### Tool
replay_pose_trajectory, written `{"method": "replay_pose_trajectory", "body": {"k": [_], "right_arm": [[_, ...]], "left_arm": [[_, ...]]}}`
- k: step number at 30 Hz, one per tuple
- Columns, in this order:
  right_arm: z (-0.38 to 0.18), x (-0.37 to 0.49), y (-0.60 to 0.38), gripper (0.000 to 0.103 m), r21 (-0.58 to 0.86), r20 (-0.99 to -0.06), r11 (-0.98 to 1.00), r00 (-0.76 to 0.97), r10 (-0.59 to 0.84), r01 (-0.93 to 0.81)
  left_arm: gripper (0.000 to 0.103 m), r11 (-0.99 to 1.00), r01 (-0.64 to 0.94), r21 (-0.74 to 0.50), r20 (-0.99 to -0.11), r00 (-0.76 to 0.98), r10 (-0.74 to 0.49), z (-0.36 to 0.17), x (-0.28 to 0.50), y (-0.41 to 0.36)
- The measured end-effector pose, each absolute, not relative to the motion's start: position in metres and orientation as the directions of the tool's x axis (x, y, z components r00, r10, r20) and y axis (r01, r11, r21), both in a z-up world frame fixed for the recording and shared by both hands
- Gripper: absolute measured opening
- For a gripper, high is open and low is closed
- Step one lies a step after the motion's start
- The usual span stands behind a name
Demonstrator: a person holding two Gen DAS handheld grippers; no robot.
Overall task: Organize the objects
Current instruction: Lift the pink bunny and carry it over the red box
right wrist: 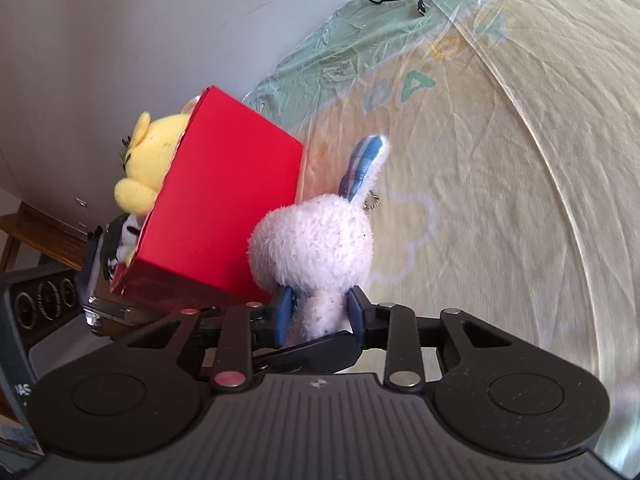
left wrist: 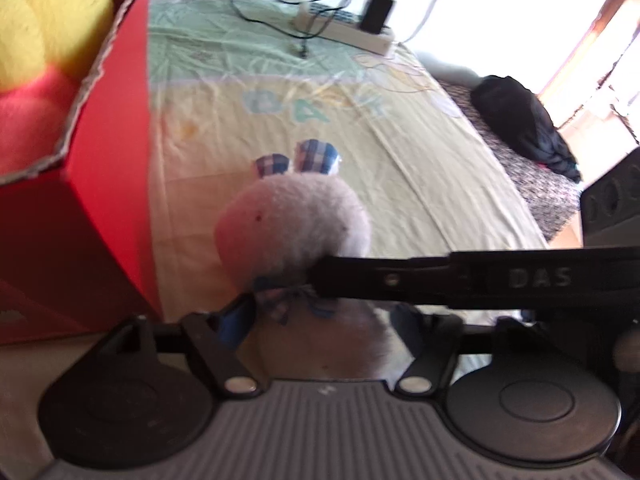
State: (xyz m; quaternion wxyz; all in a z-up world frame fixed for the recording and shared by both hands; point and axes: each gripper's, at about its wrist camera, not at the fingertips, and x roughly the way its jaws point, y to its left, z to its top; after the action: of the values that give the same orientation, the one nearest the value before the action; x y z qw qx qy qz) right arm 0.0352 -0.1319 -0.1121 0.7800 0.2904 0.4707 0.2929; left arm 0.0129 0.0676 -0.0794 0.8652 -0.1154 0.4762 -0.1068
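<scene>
Red box (left wrist: 108,184) hides most of the yellow plush (right wrist: 148,160).

Both wrist views look close along their fingers over the bed (left wrist: 400,168); they share the rabbit (right wrist: 316,240) at centre and red box (left wrist: 108,184) at left.

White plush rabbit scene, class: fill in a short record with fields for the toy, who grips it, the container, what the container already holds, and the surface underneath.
toy: white plush rabbit, checked blue ears
held by: right gripper, shut on its body; left gripper around it too
container: red box, open top
already inside: yellow plush
surface: bedsheet
background: power strip with cable
</scene>
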Motion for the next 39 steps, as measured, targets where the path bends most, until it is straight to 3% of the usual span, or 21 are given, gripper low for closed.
{"method": "replay_pose_trajectory", "body": {"k": [10, 21, 31, 39], "right_arm": [[-0.081, -0.013, -0.11, 0.029, 0.699, -0.541, 0.647, 0.366, 0.758, -0.307], [-0.02, -0.041, -0.086, 0.026, 0.684, -0.335, 0.559, 0.479, 0.811, -0.468], [0.014, -0.038, 0.0, 0.025, 0.594, -0.256, 0.574, 0.544, 0.799, -0.563], [0.008, -0.004, 0.065, 0.025, 0.603, -0.268, 0.568, 0.528, 0.806, -0.56]], "left_arm": [[0.066, 0.963, 0.13, -0.238, -0.794, 0.544, -0.27, -0.06, -0.038, 0.058], [0.066, 0.973, 0.146, -0.18, -0.675, 0.701, -0.23, 0.001, -0.077, 0.082], [0.066, 0.976, 0.162, -0.146, -0.563, 0.798, -0.217, 0.046, -0.087, 0.151], [0.066, 0.982, 0.103, -0.16, -0.557, 0.812, -0.176, 0.048, -0.077, 0.229]]}}
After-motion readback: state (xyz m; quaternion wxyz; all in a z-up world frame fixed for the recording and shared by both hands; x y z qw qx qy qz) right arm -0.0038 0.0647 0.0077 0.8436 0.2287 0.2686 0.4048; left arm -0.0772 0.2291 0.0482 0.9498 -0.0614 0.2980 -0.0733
